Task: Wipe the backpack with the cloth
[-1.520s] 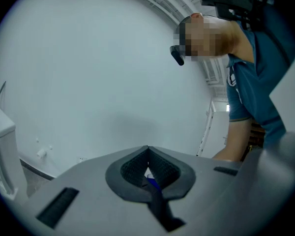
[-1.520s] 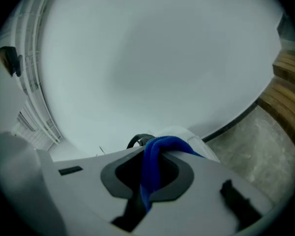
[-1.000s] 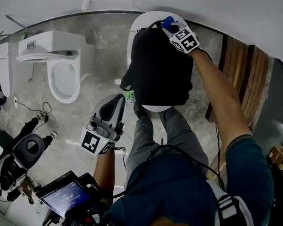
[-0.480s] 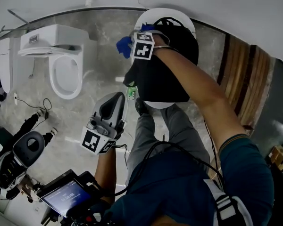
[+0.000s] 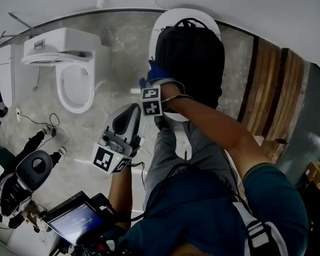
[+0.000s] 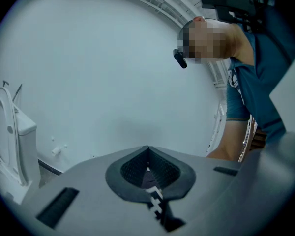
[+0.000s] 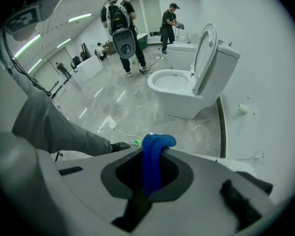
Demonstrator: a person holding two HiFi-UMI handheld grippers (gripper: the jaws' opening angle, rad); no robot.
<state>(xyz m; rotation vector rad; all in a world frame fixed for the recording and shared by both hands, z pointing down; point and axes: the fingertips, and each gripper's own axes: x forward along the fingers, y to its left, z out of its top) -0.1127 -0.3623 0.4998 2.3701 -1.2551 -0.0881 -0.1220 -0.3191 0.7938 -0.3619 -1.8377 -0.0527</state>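
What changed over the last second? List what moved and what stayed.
The right gripper, still shut on the blue cloth, swept from the top of the backpack across and down its left side, toward the person. Nothing was grasped or released. The backpack stayed on the toilet; the left gripper stayed shut, empty, in place.

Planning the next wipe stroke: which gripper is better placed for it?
Right. The right gripper is shut on the blue cloth beside the backpack; the left gripper is shut, empty and apart from it.
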